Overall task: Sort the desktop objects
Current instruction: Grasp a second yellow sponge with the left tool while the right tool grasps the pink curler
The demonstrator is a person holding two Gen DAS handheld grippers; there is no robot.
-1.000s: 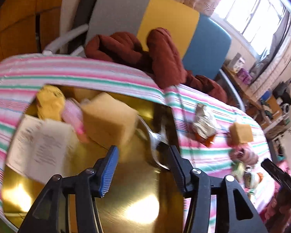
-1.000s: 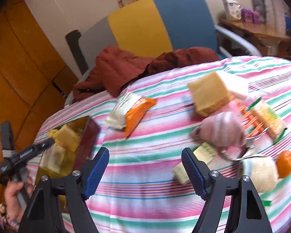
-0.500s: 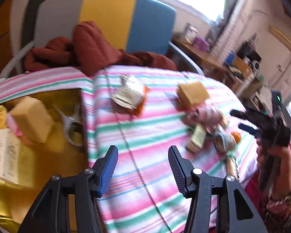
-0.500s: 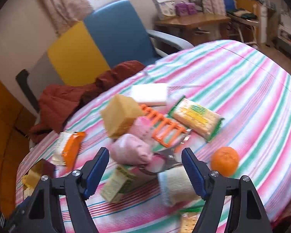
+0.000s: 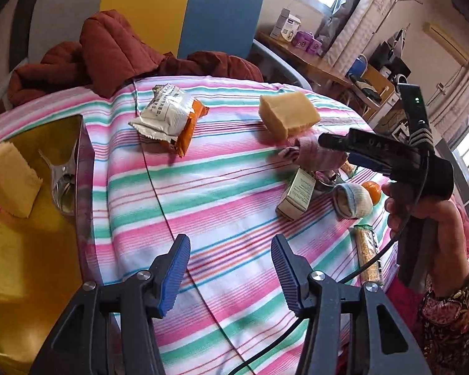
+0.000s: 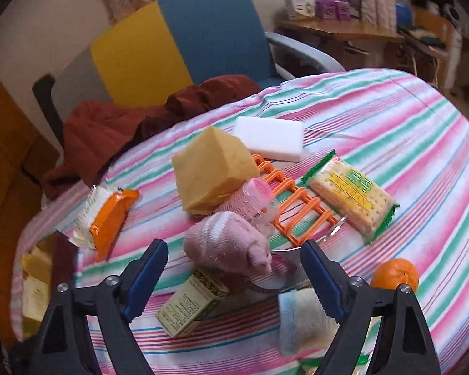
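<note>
Between the right gripper's (image 6: 234, 268) blue pads, which are spreading wider apart, lies a rolled pink sock (image 6: 226, 247); the pads do not touch it. Just beyond the sock sit a yellow sponge (image 6: 212, 173) and a pink roller (image 6: 254, 200), with an orange rack (image 6: 292, 200) and a cracker pack (image 6: 351, 195) further right. A white block (image 6: 270, 137) lies behind the sponge. Below the sock, nearer the gripper, a small box (image 6: 192, 304) rests on the striped cloth (image 6: 390, 125); a pale sock (image 6: 300, 322) is beside the right finger, and an orange (image 6: 395, 273) just outside it. Off to the left lies an orange-and-white snack bag (image 6: 104, 215).

From the left wrist view, the left gripper (image 5: 231, 272) stands about half open with nothing in it, above bare cloth. To its left is a gold tray (image 5: 47, 250) holding another sponge (image 5: 9, 179) and a metal clip (image 5: 62, 175). Far ahead lie the snack bag and yellow sponge; to the right, a hand (image 5: 422, 215) holds the other gripper over the sock.
</note>
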